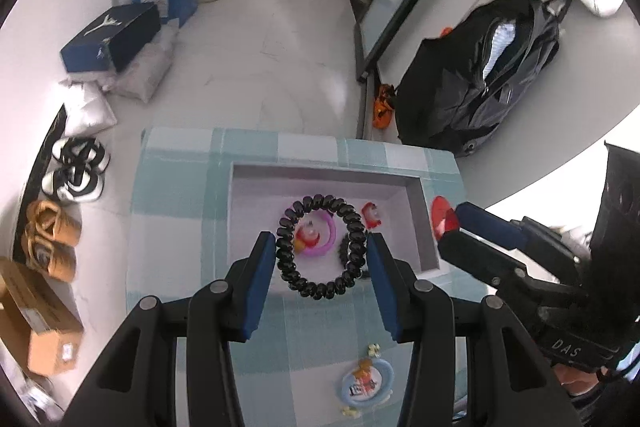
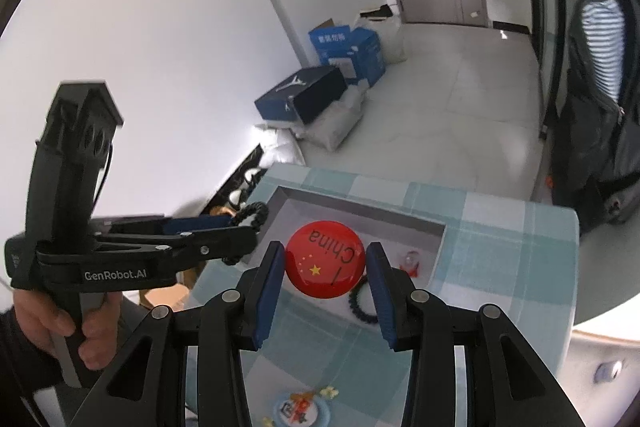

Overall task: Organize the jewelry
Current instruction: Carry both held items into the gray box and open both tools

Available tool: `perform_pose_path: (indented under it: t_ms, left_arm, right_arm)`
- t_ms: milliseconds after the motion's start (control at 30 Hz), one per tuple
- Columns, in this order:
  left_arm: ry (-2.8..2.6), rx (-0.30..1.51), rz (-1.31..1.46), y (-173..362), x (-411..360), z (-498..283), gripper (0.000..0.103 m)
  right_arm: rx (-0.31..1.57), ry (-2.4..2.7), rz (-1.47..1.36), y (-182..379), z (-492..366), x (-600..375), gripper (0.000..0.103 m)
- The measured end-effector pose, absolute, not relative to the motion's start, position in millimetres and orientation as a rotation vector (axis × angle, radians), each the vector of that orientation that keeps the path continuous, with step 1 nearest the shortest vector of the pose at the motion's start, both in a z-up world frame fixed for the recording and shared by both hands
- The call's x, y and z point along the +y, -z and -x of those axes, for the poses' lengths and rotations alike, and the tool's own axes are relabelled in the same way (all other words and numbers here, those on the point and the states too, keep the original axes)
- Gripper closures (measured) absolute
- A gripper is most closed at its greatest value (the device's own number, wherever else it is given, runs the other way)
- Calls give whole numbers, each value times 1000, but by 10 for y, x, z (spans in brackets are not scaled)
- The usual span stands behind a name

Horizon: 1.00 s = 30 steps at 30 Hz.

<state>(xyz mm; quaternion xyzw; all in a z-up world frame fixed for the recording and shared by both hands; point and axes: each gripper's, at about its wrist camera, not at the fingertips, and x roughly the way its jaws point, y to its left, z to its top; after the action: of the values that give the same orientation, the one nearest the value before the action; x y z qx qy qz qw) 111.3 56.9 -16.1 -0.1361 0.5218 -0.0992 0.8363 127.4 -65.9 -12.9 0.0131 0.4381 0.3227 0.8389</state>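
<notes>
Second black coil tie (image 1: pixel 347 254) mostly hidden behind held one; blue-ringed charm (image 1: pixel 366 385) print blurred, perhaps cartoon figure.

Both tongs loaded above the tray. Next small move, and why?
Probably carry the left tongs forward and lower the black coil hair tie into the grey tray: it is gripped between the pads above the near rim, while the right tongs hold the red badge.

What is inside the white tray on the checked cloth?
Inside the white tray lie a pink ring with a red charm, a small red-and-white charm and a smaller black coil tie. The held black spiral hair tie covers parts of them.
</notes>
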Motion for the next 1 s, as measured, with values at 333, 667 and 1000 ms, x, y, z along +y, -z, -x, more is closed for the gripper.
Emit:
perform_pose_path:
  t_ms: [333,667,1000]
  left_arm:
    - [251,1135,307,330,572,-1382,62]
    - [275,1176,317,437,508,-1524,62]
    - [264,1145,297,436,521,-1561,61]
  right_arm:
    - [950,-685,-7,300,-1668,-572,63]
    - [997,-685,-53,466,-1816,-579,63]
    - [1013,-670,-68,527,-1876,-615,62]
